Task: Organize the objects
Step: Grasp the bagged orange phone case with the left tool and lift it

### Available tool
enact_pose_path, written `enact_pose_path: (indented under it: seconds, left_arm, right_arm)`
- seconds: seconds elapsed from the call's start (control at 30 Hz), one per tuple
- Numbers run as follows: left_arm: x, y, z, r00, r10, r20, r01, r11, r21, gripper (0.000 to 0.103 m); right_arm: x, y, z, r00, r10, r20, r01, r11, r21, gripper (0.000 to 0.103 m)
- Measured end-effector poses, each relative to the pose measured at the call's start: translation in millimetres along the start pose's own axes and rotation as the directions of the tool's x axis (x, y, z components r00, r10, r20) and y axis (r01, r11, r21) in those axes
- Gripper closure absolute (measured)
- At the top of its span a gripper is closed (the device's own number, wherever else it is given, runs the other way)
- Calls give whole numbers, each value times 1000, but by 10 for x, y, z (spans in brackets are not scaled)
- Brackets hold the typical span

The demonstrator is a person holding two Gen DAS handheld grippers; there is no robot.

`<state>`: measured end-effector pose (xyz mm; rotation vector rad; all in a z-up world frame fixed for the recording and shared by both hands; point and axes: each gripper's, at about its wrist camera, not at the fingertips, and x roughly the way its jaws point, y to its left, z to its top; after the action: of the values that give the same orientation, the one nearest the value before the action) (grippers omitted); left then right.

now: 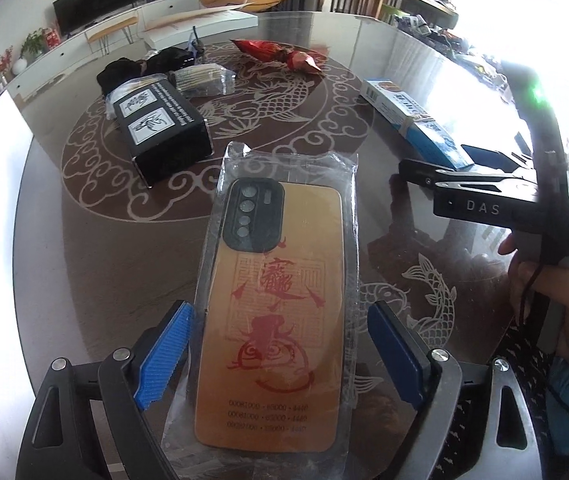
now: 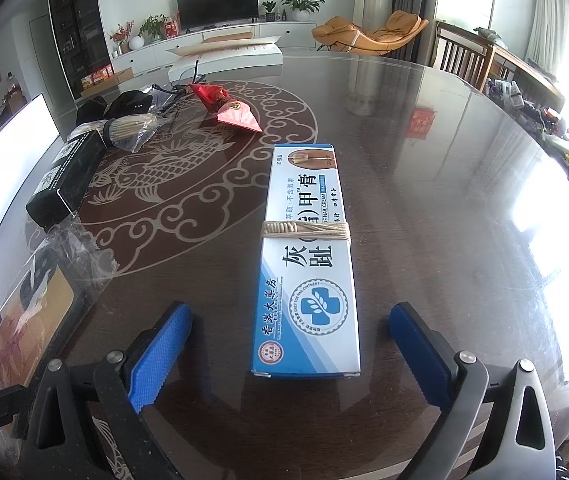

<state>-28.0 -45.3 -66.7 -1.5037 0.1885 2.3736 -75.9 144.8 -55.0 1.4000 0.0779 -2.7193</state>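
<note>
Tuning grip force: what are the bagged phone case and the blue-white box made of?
Phone case: looks like rigid plastic with a matte orange printed back, inside a crinkly, glossy clear plastic bag. Blue-white box: apparently thin printed cardboard with sharp folded edges and a slight sheen, wrapped with tan string.

Phone case (image 1: 276, 312): orange-tan, red calligraphy print, black camera surround. Ointment box (image 2: 308, 264): white and blue, black characters. Table (image 2: 424, 208): dark brown, pale fish-and-cloud motif.

Beyond the glass worktop (image 2: 424, 184): a dark television (image 2: 217, 3), potted plants (image 2: 302, 0), an orange lounge chair (image 2: 372, 32), perhaps wooden chairs (image 2: 458, 54).
</note>
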Motion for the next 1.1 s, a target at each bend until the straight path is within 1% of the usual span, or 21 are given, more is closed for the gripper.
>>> enact_pose_path:
  seconds: [0.03, 0.1, 0.13, 0.2, 0.3, 0.5, 0.73, 0.8, 0.83, 0.87, 0.93, 0.97, 1.0, 1.03, 1.07, 1.1]
  left_arm:
    - [20, -27, -2, 1000, 5, -7, -5, 1000, 22, 14]
    - [106, -76, 2, 999, 38, -27, -37, 998, 60, 14]
    - [133, -94, -6, 999, 48, -24, -46, 996, 71, 10]
    - [151, -119, -11, 999, 42, -18, -40, 996, 74, 4]
    - [156, -139, -12, 999, 42, -11, -41, 996, 74, 0]
    - [170, -121, -19, 999, 33, 0, -33, 995, 91, 0]
    - [198, -100, 12, 1000, 19, -9, -18, 993, 115, 0]
    - [197, -99, 11, 1000, 21, -11, -19, 993, 113, 0]
    - [197, -92, 17, 999, 27, -17, -25, 995, 101, 0]
    - [186, -76, 12, 999, 43, -15, -42, 996, 75, 0]
    - [125, -45, 0, 998, 57, 32, -58, 998, 31, 23]
    - [105, -43, -13, 996, 73, 43, -74, 997, 25, 28]
    - [92, -33, -34, 995, 84, 50, -84, 996, 10, 28]
    - [82, -20, -64, 994, 86, 61, -86, 996, -8, 28]
    - [68, -15, -88, 993, 91, 70, -90, 996, -19, 29]
    - [52, -17, -112, 992, 99, 76, -97, 995, -29, 29]
  right_arm:
    - [-1, 1, -1, 1000, 0, 0, 0, 1000, 0, 3]
    - [0, 0, 0, 1000, 0, 0, 0, 1000, 0, 3]
    - [-1, 0, -1, 1000, 0, 0, 0, 1000, 0, 3]
    - [1, 1, -1, 1000, 0, 0, 0, 1000, 0, 3]
    - [1, 1, -1, 1000, 0, 0, 0, 1000, 0, 3]
    - [-1, 3, -1, 1000, 0, 0, 0, 1000, 0, 3]
    - [2, 5, 1, 1000, 0, -3, 0, 1000, 0, 1]
    - [6, 7, 2, 1000, 3, -5, -3, 1000, -2, 0]
    - [3, 4, 1, 1000, 7, -5, -7, 1000, -1, 0]
    - [-14, -23, -2, 1000, 28, 2, -28, 1000, 9, 0]
    - [-66, -185, 16, 990, 138, 17, -139, 987, 74, 0]
    - [-85, -305, 49, 983, 183, 14, -183, 974, 132, 1]
    - [-105, -412, 91, 979, 205, 9, -204, 963, 175, 1]
    - [-117, -486, 146, 976, 216, -3, -211, 959, 190, 1]
    - [-108, -513, 211, 976, 215, -31, -206, 961, 184, 1]
    - [-72, -508, 284, 973, 217, -83, -201, 965, 169, 1]
